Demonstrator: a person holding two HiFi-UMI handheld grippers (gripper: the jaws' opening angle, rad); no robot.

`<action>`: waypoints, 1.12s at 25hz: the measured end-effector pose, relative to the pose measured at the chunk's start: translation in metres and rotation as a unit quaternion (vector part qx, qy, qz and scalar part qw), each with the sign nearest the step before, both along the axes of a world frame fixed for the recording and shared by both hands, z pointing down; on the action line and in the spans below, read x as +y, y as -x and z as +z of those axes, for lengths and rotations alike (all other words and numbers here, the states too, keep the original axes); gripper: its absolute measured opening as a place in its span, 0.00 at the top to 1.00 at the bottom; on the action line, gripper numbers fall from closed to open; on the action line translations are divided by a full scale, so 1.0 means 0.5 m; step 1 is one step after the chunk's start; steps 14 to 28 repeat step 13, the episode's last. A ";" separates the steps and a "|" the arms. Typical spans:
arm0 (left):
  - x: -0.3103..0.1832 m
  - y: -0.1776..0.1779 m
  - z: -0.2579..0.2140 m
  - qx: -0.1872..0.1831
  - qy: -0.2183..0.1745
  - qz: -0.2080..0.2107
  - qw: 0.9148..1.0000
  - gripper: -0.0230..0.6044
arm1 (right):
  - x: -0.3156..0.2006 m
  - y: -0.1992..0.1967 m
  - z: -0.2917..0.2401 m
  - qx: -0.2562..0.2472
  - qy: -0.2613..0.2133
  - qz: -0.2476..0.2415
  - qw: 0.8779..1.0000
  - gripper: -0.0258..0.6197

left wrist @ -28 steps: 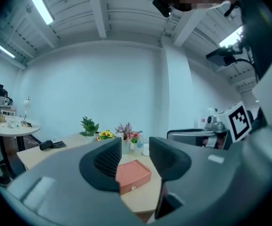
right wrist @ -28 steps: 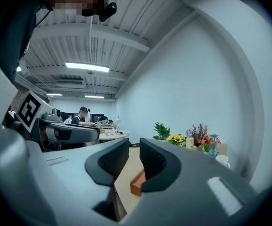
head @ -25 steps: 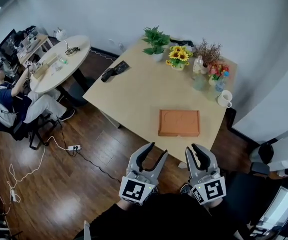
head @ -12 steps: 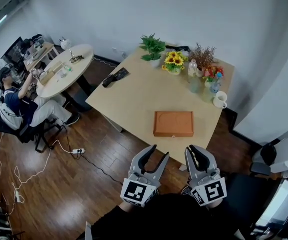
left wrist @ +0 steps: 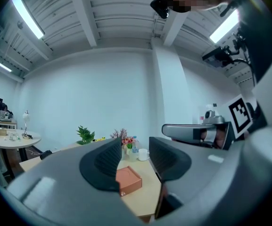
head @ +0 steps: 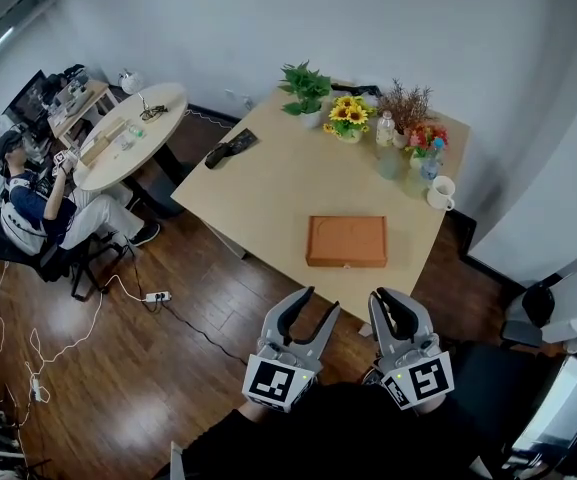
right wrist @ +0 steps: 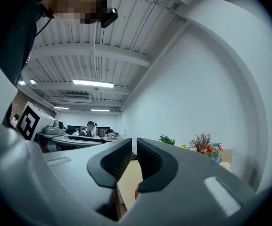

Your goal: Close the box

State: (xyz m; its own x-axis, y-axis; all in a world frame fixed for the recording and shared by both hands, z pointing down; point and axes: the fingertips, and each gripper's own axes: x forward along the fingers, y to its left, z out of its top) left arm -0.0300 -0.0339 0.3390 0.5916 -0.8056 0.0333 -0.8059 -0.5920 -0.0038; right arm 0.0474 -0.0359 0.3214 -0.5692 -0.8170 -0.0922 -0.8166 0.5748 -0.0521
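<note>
While right gripper point(head: 386, 299) hangs pinched, box point(head: 346, 241) seems closed.

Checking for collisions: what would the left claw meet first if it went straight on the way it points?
Most likely the orange box: it sits in line between the open jaws of the left claw, with nothing nearer showing. Depth is unclear, so the claw might pass above it.

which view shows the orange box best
The head view: the orange box shows whole from above, nothing in front of it, on the table. The left gripper view shows only part of it, small and low in frame. The right gripper view shows at most an orange sliver.
</note>
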 end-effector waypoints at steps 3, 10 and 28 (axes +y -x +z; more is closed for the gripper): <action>-0.001 -0.002 0.009 -0.010 0.005 0.005 1.000 0.70 | -0.002 -0.002 -0.001 0.000 -0.002 0.002 1.000 0.91; -0.010 -0.012 0.001 -0.010 -0.005 0.011 1.000 0.70 | -0.006 -0.003 -0.001 0.001 -0.002 0.004 1.000 0.91; -0.017 -0.012 0.007 -0.015 -0.002 0.012 1.000 0.70 | -0.012 -0.002 0.002 0.003 -0.002 0.002 1.000 0.91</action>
